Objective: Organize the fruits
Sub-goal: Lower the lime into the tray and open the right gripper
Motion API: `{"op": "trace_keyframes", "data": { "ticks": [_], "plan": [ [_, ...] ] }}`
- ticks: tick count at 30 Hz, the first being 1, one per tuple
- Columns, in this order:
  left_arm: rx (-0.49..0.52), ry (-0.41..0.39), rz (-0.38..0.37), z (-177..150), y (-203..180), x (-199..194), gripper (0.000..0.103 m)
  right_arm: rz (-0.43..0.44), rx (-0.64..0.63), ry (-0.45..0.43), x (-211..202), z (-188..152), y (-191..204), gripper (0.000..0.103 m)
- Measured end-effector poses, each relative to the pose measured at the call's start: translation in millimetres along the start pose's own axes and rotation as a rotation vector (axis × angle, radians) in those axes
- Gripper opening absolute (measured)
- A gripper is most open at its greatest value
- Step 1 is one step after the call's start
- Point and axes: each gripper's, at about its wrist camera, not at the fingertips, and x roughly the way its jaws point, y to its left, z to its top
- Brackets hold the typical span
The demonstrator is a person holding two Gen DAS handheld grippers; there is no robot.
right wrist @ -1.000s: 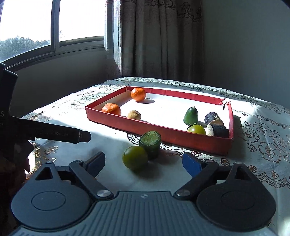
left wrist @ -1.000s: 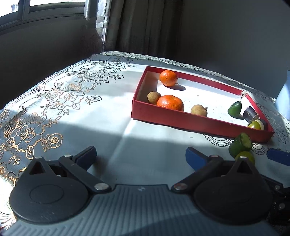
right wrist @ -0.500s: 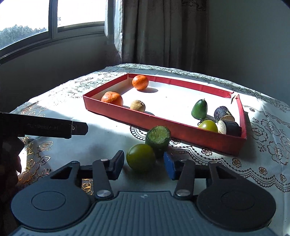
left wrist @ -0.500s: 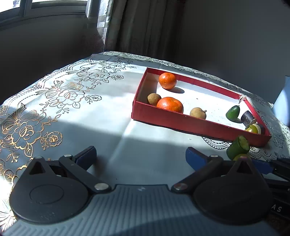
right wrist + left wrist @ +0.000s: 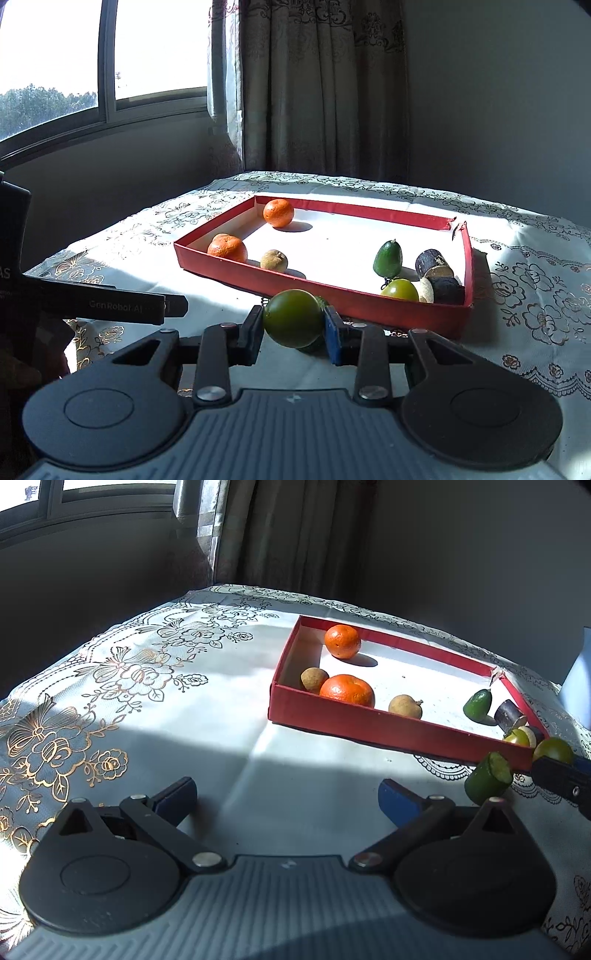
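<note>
R gripper (image 5: 293,328) is clamped on a round green fruit (image 5: 293,318), both blue pads pressed to its sides. The fruit is near-spherical, so no clear long axis; it sits just in front of the near wall of the red tray (image 5: 332,295), and whether it touches the tablecloth (image 5: 535,295) can't be told. The gripper is held level, pointing toward the far curtain.

Just behind the held fruit, mostly hidden in the R view, is a cut green cylinder (image 5: 487,783); in the L view it tilts, flat cut face up and to the right.

L gripper (image 5: 288,797) is wide apart and holds nothing, low over the cloth, well left of the R one, aimed at the tray's left end.

Inside the tray: 2 oranges (image 5: 279,212) (image 5: 227,249) at the far-left end, a brown fruit (image 5: 274,260) beside the nearer orange, w/ a 2nd brown one (image 5: 314,679) seen only from the L view. At the right end, a green avocado (image 5: 387,257) stands stem up, next to 2 dark cut chunks (image 5: 432,263) and another green fruit (image 5: 400,290).
</note>
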Motion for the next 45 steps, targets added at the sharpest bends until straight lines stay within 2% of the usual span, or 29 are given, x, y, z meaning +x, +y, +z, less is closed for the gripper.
{"op": "trace_keyframes", "data": {
  "ticks": [6, 15, 27, 45],
  "plan": [
    [0.024, 0.007, 0.020, 0, -4, 1, 0.103, -0.054, 0.010, -0.054, 1, 13, -23, 0.034],
    [0.043, 0.004, 0.051, 0, -7, 1, 0.103, -0.118, 0.024, -0.051, 29, 33, -59, 0.034],
    [0.082, -0.002, 0.087, -1, -14, 0, 0.103, -0.139, 0.014, 0.022, 72, 33, -74, 0.034],
    [0.083, -0.019, 0.093, -1, -13, -3, 0.103, -0.171, -0.003, 0.020, 83, 25, -75, 0.034]
  ]
}}
